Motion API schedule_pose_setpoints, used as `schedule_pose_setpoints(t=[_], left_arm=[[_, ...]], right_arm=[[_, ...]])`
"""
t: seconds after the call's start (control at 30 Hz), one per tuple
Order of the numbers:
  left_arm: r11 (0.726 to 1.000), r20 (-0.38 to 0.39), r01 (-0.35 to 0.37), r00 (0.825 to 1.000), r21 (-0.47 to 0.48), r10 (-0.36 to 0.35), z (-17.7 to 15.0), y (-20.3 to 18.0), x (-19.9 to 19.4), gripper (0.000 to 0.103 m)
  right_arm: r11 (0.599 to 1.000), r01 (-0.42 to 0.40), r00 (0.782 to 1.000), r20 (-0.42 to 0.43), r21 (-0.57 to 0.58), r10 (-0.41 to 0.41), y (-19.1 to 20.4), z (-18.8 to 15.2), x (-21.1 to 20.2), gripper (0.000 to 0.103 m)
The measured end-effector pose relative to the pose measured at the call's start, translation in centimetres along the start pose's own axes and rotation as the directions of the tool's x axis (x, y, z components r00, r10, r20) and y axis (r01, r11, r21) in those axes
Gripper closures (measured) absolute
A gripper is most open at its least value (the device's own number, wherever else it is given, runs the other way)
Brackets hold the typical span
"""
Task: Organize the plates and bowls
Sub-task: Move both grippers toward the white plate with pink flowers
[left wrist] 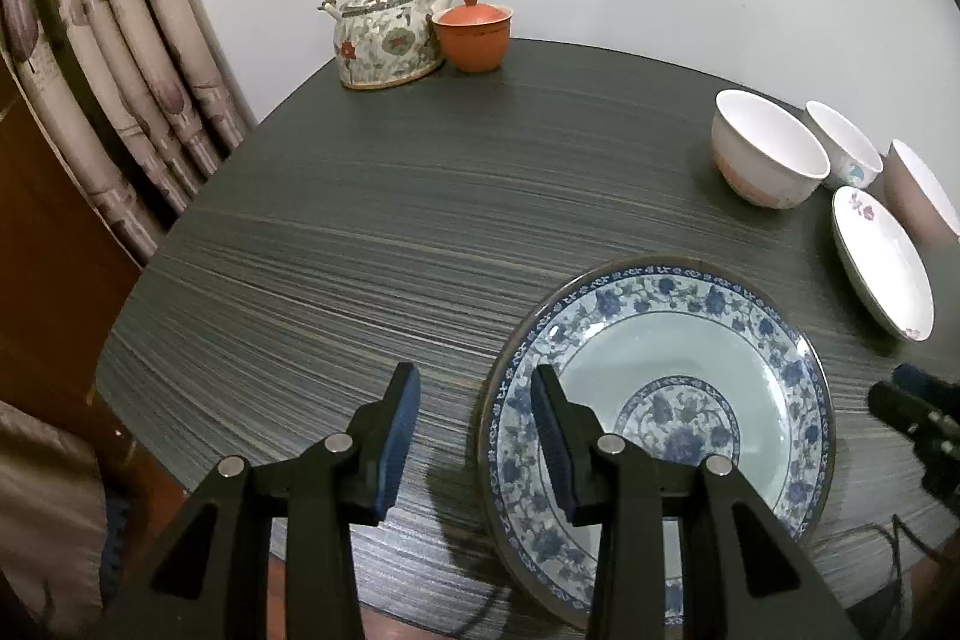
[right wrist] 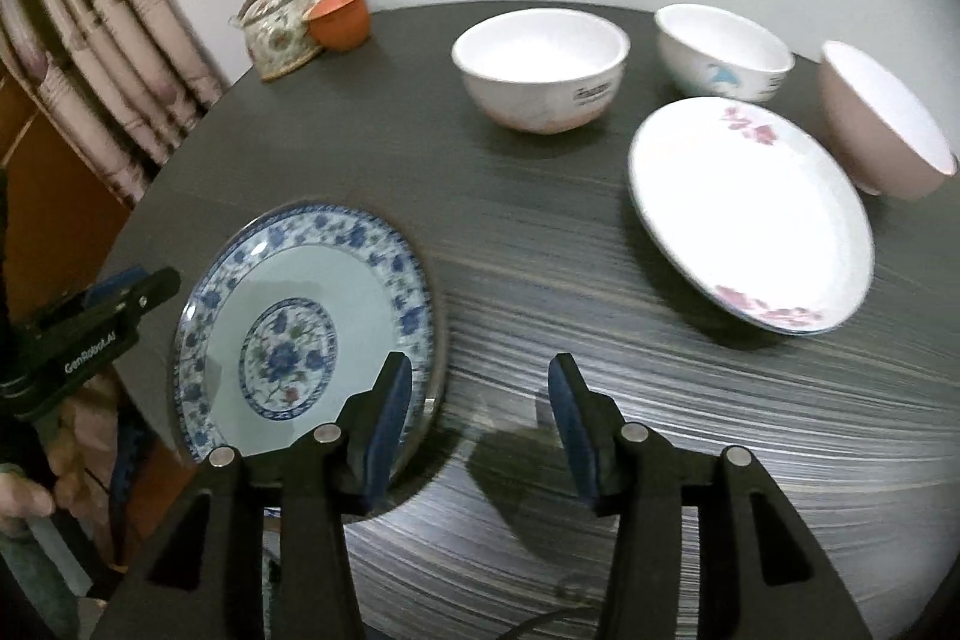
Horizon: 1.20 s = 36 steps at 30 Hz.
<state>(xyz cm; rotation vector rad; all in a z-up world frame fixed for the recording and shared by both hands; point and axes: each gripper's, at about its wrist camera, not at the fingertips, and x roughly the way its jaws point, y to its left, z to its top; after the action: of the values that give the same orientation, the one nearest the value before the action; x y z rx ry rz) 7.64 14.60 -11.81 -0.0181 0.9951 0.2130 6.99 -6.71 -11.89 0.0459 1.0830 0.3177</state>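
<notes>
Fingers (left wrist: 561, 436) straddling blue plate (left wrist: 660, 400) rim

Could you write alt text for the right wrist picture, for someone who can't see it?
An open two-finger gripper hovers over a dark round table, beside a blue-patterned plate. Farther back sit a white plate with pink flowers, three bowls, a floral teapot and an orange lidded cup.

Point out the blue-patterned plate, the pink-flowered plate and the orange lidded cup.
blue-patterned plate (left wrist: 660, 346): left wrist view, on its pale inner well.
pink-flowered plate (right wrist: 744, 202): right wrist view, on its white centre.
orange lidded cup (left wrist: 473, 40): left wrist view, on its side wall.
</notes>
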Motion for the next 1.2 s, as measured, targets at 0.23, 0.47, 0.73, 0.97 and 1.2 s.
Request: schedule_pose_setpoints(t=[0.23,0.47,0.73,0.97,1.2], left_arm=[[0.999,0.024,0.027,0.999,0.018,-0.028,0.7,-2.3,-2.0,0.063],[0.992,0.064,0.108,0.992,0.07,-0.112,2.2,-7.4,-4.1,0.056],[0.968,0.075,0.199,0.974,0.151,-0.212,3.4,-14.8,-4.5,0.055],[0.95,0.056,0.26,0.96,0.172,-0.273,4.6,-19.6,-2.5,0.053],[0.943,0.027,0.286,0.955,0.173,-0.295,6.3,-22.9,0.2,0.053]], right_arm=[[0.997,0.048,0.997,0.06,0.06,-0.052,-3.5,0.2,-2.0,0.052],[0.986,0.076,0.986,0.133,0.145,-0.095,-7.8,0.1,-4.1,0.052],[0.97,0.105,0.975,0.169,0.219,-0.144,-12.0,-0.8,-5.6,0.052],[0.96,0.149,0.963,0.186,0.238,-0.196,-14.8,-0.7,-5.5,0.052],[0.959,0.16,0.965,0.165,0.236,-0.202,-17.5,0.7,-3.7,0.052]])
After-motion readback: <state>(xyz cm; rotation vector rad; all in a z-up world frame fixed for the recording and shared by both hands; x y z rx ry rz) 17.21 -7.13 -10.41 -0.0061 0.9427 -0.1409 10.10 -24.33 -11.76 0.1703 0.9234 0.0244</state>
